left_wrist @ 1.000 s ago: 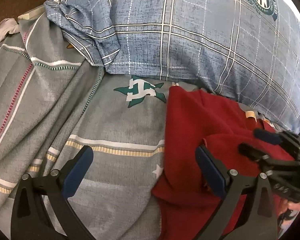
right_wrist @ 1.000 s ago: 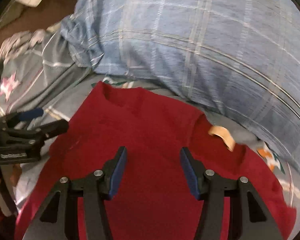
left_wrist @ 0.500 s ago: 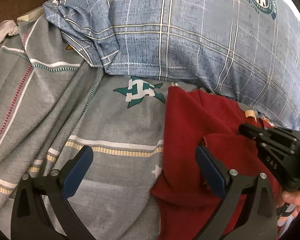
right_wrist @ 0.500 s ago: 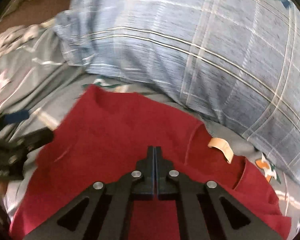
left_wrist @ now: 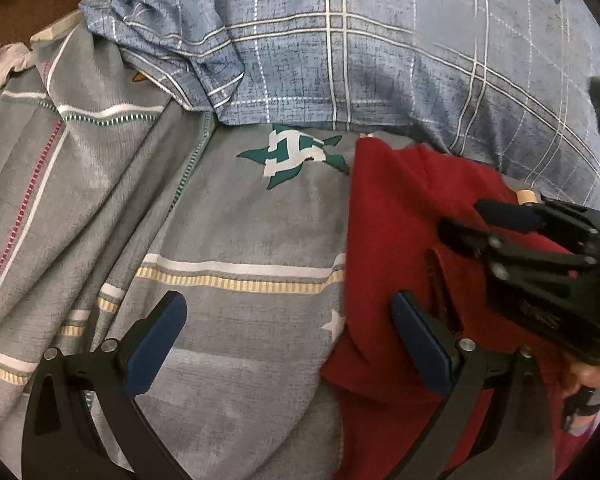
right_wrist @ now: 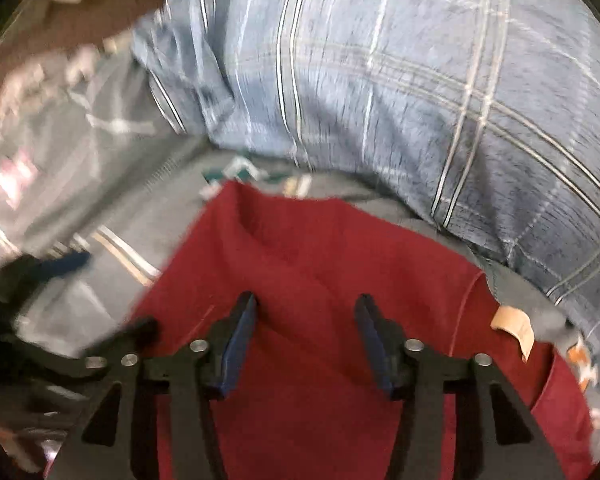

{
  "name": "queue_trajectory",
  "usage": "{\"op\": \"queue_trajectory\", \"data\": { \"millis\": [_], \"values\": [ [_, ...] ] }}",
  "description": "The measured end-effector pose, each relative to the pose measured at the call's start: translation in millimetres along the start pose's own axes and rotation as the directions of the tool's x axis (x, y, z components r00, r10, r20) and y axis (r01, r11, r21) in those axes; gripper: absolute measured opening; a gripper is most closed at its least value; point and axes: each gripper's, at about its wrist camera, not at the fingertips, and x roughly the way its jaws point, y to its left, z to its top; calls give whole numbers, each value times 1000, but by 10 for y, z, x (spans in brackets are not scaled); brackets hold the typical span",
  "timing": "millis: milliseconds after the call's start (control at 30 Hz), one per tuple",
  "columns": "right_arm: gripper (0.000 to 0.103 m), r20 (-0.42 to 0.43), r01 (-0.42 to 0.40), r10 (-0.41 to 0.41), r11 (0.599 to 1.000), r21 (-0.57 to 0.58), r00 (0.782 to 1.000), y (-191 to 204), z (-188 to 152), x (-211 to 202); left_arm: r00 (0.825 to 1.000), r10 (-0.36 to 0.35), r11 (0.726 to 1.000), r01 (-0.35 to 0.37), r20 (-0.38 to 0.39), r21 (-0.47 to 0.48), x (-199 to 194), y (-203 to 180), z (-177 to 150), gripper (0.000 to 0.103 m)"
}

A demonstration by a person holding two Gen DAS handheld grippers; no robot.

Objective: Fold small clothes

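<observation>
Two hand-held grippers work over one red garment (right_wrist: 320, 280), which lies on the grey patterned bedsheet (left_wrist: 240, 220) just below a blue plaid pillow (left_wrist: 380, 60) at twelve o'clock. In the right wrist view the cloth fills the lower middle, with a tan label (right_wrist: 516, 324) near its edge at three o'clock; in the left wrist view it sits from three to five o'clock. The step in hand looks like taking a fresh hold to fold the garment over. To do it well, I judge the right side should pinch a single clean edge or corner, not a bunched ridge, and the left side should pin or lift the opposite edge so the fold line stays straight and the sheet beneath is not dragged up. The right hand-held gripper (right_wrist: 306, 336) is released, its jaws moderately apart and poised above the red cloth with nothing between them; whether the tips touch the fabric cannot be told, as this view is blurred. The left hand-held gripper (left_wrist: 288, 340) is spread wide and holds nothing, one finger over the grey sheet, the other over the garment's left edge.
</observation>
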Motion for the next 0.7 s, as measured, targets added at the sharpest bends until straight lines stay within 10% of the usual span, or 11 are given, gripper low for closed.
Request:
{"op": "queue_trajectory", "data": {
  "millis": [400,700],
  "values": [
    [39,35,-29,22,974,224,999,-372,-251,-476,1000,-10,1000,10,1,-15,-22,-4,-12,102],
    [65,42,17,-34,936,351,999,-634,-1296,-1594,998,-65,998,65,16,22,-328,-57,-353,102]
  ]
}}
